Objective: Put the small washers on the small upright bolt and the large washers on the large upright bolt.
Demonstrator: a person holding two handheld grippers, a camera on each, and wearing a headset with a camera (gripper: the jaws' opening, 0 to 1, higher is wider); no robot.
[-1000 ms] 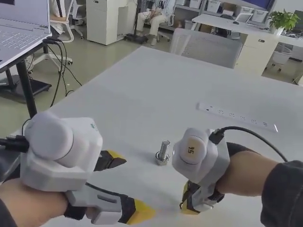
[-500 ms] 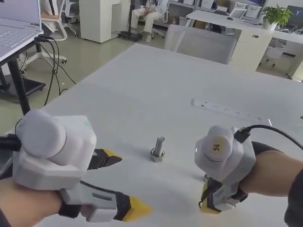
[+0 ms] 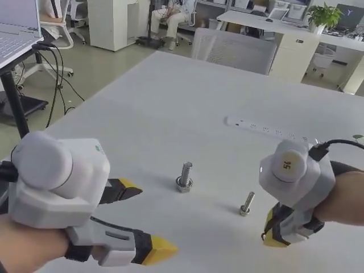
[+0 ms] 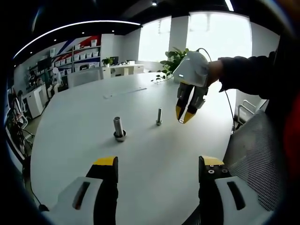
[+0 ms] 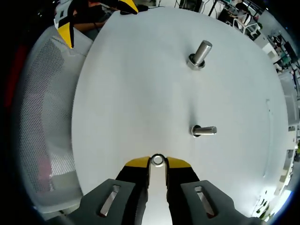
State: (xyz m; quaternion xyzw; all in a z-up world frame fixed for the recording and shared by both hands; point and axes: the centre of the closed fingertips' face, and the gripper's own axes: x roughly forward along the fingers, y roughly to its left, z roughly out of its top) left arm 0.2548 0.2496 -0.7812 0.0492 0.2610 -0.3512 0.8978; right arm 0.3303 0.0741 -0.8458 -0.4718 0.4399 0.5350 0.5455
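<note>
Washer delivery looks under way: right hand-held gripper [image 3: 274, 239], lower right of frame, pinches a small washer [image 5: 158, 160] near the small bolt [image 3: 246, 203] on the table [image 3: 170, 114]; left hand-held gripper [image 3: 149, 219] gapes empty. Next, likely: centre hole over bolt tip.

The left gripper [image 3: 149, 219] is held low at the near left by a bare hand [image 3: 25, 247]. Its yellow-tipped fingers [image 3: 162, 250] are spread wide apart and pointed forward. The right gripper [image 3: 272, 242] is held at the right by a hand [image 3: 341, 205] coming out of a dark sleeve [image 4: 243, 75]. It is tipped steeply downward, its fingers drawn nearly together, and a small washer [image 5: 158, 160] is pinched between the tips.
</note>
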